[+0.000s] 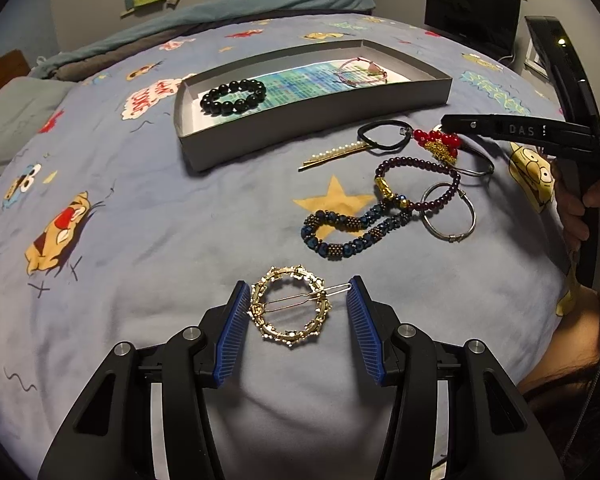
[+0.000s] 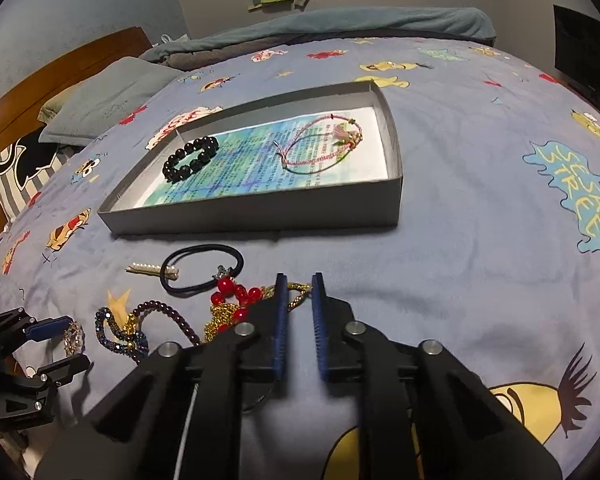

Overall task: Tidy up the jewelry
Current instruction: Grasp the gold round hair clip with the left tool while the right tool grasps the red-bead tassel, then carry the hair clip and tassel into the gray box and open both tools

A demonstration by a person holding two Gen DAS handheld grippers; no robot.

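Left tool (image 1: 294, 312) half-open astride gold ring clip (image 1: 290, 306) — pin pointing right, right tool (image 2: 299, 300) narrow — empty

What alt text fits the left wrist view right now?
The left gripper sits open around a gold ring-shaped hair clip on the bedspread. Beyond lie beaded bracelets and a grey tray.

bracelets (image 1: 234, 97): 6 | hair clips (image 1: 290, 311): 2 | tray (image 1: 312, 128): 1

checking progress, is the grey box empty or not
Not empty: the grey box holds a black bead bracelet and a pink cord bracelet.
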